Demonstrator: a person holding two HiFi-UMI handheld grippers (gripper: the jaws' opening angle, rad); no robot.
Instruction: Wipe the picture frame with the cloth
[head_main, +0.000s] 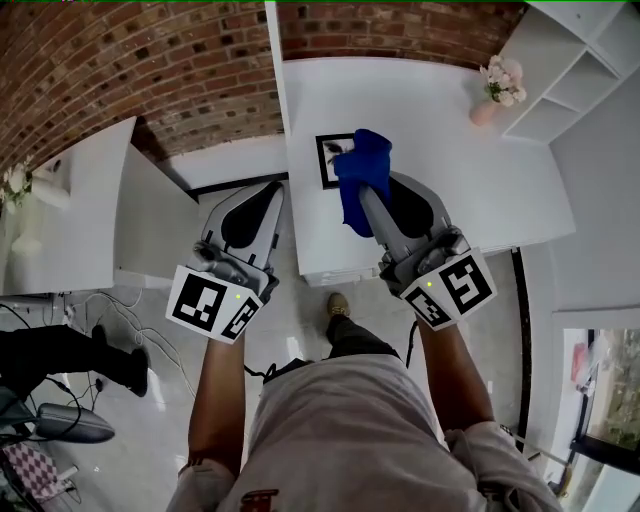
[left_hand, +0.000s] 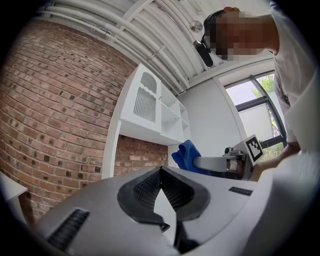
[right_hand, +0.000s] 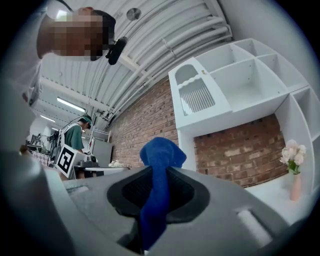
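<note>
1. Presently, first risk: the picture frame (head_main: 330, 160) lies flat and unheld near the front left corner of the white table (head_main: 450, 140). A sideways wipe could push it over the edge.
2. Second risk: the cloth (head_main: 362, 170) is bunched and pinched along one fold. Drag could pull it free, or a bare jaw tip could scrape the frame.
3. State of the right gripper (head_main: 372, 205): clamped on the blue cloth, which spills out past its tips.
4. State of the left gripper (head_main: 272, 195): jaws pressed together with nothing between them, beside the table's left edge.
5. Position: the frame sits just ahead of the right gripper's tips, its right part under the cloth. Contact cannot be told.
</note>
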